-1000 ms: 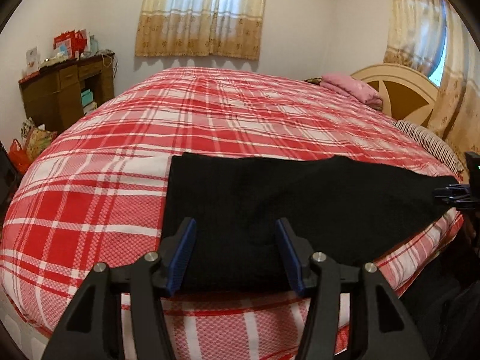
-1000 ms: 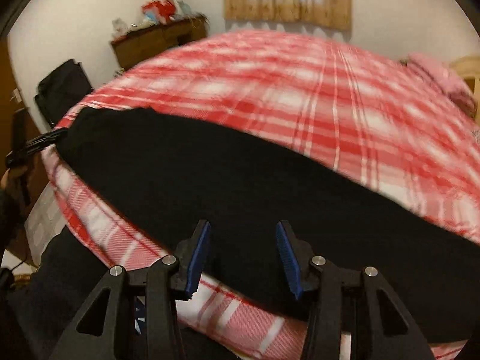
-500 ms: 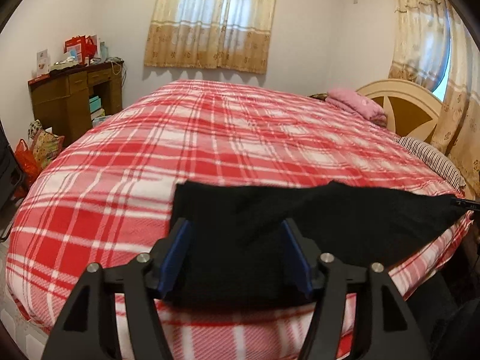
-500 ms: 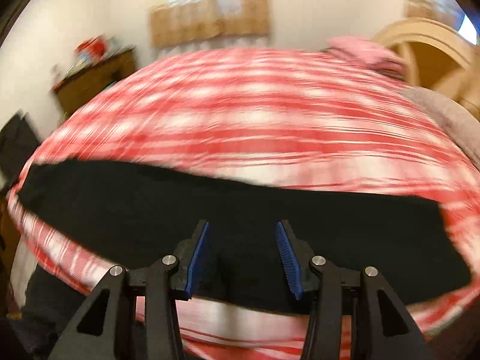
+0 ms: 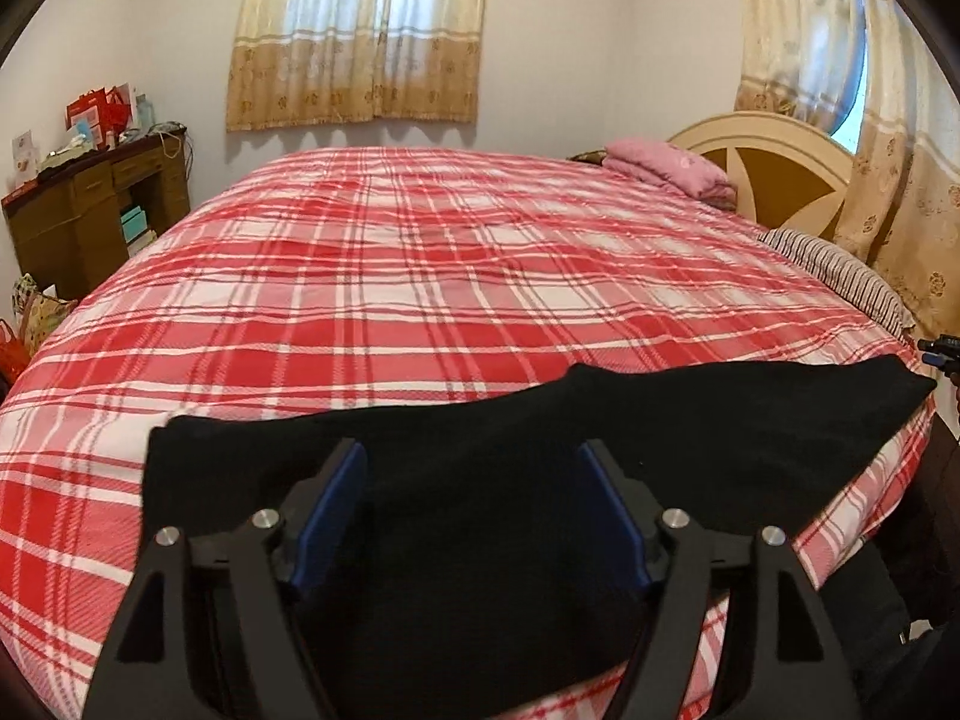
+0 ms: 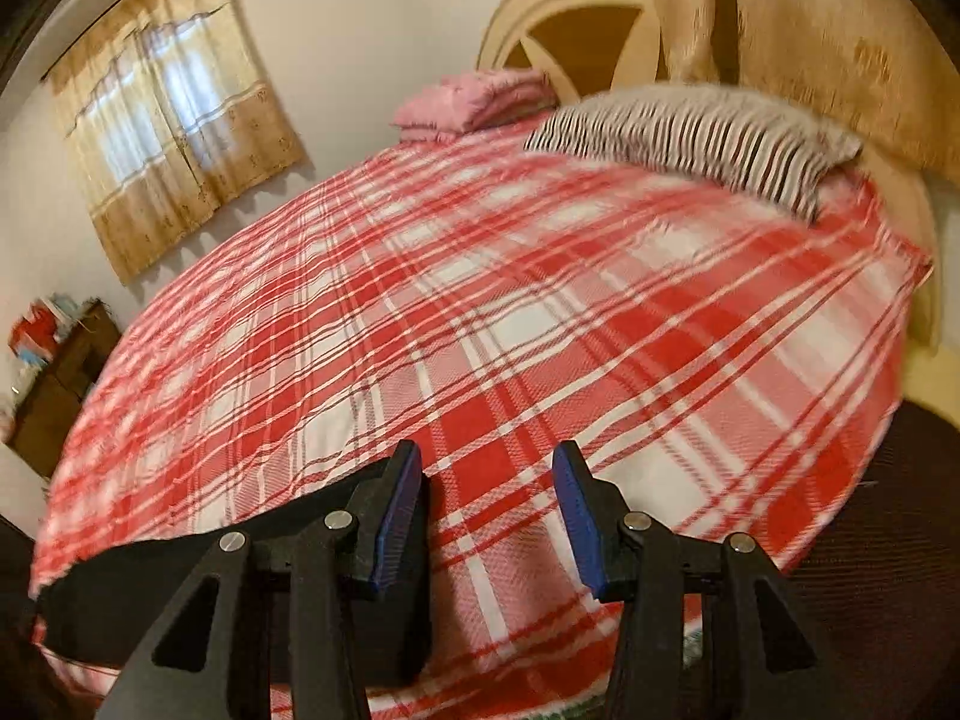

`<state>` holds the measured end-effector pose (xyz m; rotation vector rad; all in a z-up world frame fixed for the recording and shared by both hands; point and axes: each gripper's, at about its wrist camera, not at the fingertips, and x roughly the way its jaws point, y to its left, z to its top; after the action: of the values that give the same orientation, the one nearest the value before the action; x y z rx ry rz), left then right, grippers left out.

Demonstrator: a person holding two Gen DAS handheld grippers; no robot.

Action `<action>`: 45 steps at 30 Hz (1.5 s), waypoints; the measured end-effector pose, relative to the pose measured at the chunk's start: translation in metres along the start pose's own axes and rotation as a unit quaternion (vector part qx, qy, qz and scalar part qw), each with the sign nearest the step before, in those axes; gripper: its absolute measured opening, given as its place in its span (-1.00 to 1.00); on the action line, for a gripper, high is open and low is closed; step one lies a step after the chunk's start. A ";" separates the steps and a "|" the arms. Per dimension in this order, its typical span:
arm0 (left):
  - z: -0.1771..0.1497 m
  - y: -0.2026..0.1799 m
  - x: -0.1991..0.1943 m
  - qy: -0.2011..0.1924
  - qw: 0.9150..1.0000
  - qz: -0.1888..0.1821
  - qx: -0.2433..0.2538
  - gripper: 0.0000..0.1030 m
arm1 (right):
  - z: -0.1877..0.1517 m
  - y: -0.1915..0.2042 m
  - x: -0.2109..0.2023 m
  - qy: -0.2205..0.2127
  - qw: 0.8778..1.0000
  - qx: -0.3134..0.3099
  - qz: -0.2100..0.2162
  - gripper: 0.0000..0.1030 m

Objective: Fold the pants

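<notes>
Black pants [image 5: 600,480] lie stretched flat along the near edge of the red plaid bed [image 5: 420,300]. My left gripper [image 5: 473,456] hovers over their left part with its jaws opening; the cloth lies under the blue pads, which do not press on it. At the far right edge the tip of my right gripper [image 5: 939,354] shows just past the pants' end. In the right wrist view the right gripper [image 6: 486,462] stands open over bare bedspread [image 6: 540,300], and the end of the pants [image 6: 120,582] lies by its left finger.
A striped pillow [image 6: 690,138] and a folded pink blanket [image 6: 480,99] lie by the cream headboard [image 6: 570,18]. A wooden desk [image 5: 84,204] with clutter stands at the left wall, with bags on the floor beside it. Curtains hang at both windows.
The left jaws have spread wider and the left gripper has drawn back from the pants. The right gripper has swung along the pants to their far end and rolled; it now faces the pillow.
</notes>
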<state>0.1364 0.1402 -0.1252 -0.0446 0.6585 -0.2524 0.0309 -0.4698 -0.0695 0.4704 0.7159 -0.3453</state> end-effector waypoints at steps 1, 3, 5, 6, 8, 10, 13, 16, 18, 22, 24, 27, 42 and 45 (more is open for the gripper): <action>0.000 0.001 0.002 0.003 1.000 0.004 -0.001 0.46 | 0.000 0.001 0.007 0.012 1.000 -0.002 0.009 -0.08; -0.001 0.002 0.004 0.010 1.000 0.011 -0.004 0.46 | -0.003 0.009 0.024 0.043 0.999 -0.010 0.031 -0.08; -0.002 0.003 0.004 0.014 1.000 0.013 -0.006 0.46 | -0.007 0.018 0.039 0.075 0.996 -0.018 0.051 -0.08; -0.003 0.003 0.005 0.016 1.000 0.017 -0.005 0.46 | -0.009 0.020 0.043 0.080 0.995 -0.021 0.049 -0.12; -0.007 0.008 0.008 0.023 0.999 0.025 -0.006 0.46 | -0.012 0.026 0.048 0.083 0.995 -0.037 0.040 -0.73; -0.011 0.014 0.011 0.029 0.999 0.043 -0.007 0.46 | -0.012 0.029 0.047 0.078 0.995 -0.044 0.046 -0.84; -0.020 0.028 0.015 0.039 0.997 0.062 -0.010 0.45 | -0.006 0.039 0.031 0.053 0.995 -0.056 0.058 -0.95; -0.021 0.030 0.011 0.034 0.998 0.052 -0.009 0.45 | 0.004 0.049 0.016 0.021 0.996 -0.063 0.059 -0.95; -0.022 0.028 0.010 0.032 0.998 0.056 -0.005 0.45 | 0.009 0.052 0.016 0.015 0.997 -0.063 0.051 -0.95; -0.024 0.030 0.005 0.022 0.998 0.051 -0.019 0.46 | 0.006 0.044 0.044 0.052 0.997 -0.065 0.008 -0.95; -0.022 0.032 0.002 0.018 0.998 0.048 -0.024 0.46 | -0.002 0.037 0.059 0.069 0.995 -0.069 -0.004 -0.94; -0.020 0.033 -0.012 0.009 0.998 0.066 -0.016 0.46 | -0.007 0.028 0.054 0.056 0.997 -0.054 -0.006 -0.60; -0.011 0.091 -0.023 0.018 0.993 0.102 -0.060 0.26 | -0.040 0.084 0.000 -0.050 0.993 -0.094 0.044 0.16; -0.010 0.095 -0.001 0.043 0.992 0.101 -0.068 -0.13 | -0.049 0.104 0.002 -0.045 0.991 -0.117 0.055 0.16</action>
<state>0.1499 0.2331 -0.1439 -0.0978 0.7602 -0.0134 0.0529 -0.3569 -0.0725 0.2694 0.6314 -0.1743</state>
